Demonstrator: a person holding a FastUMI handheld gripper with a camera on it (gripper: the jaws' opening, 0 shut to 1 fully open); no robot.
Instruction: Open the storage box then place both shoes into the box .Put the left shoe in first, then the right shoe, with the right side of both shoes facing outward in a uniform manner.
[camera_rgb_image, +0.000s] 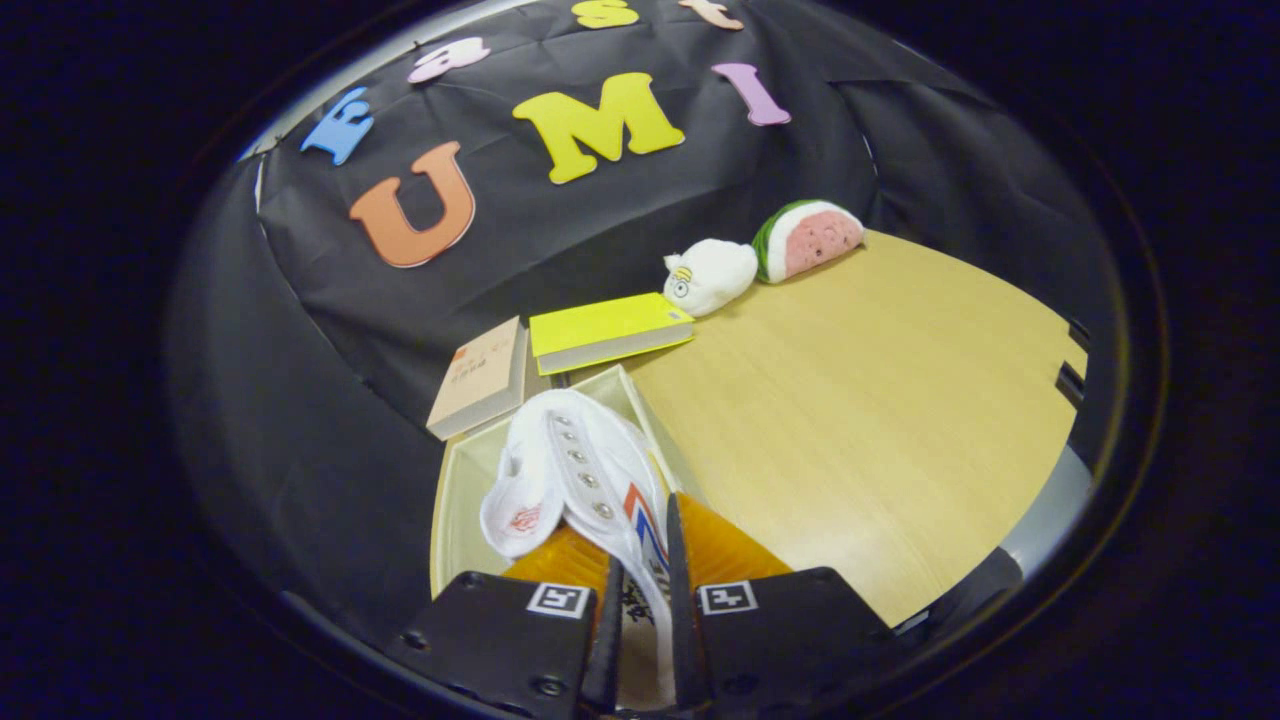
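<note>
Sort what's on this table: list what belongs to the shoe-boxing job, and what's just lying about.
Job:
- shoe, clamped between the tongs, hanging over the box
- box, open, beneath the shoe

Lying about:
- tan book, just beyond the box
- yellow book, beside it
- white plush, further back by the wall
- watermelon plush, next to the white one

A pale wooden table (880, 400) is seen under dim light, backed by the booth's black cloth wall (600, 230) at the far side.

Cloth-walled recording booth (300, 400) with wooden table (880, 400)
</note>
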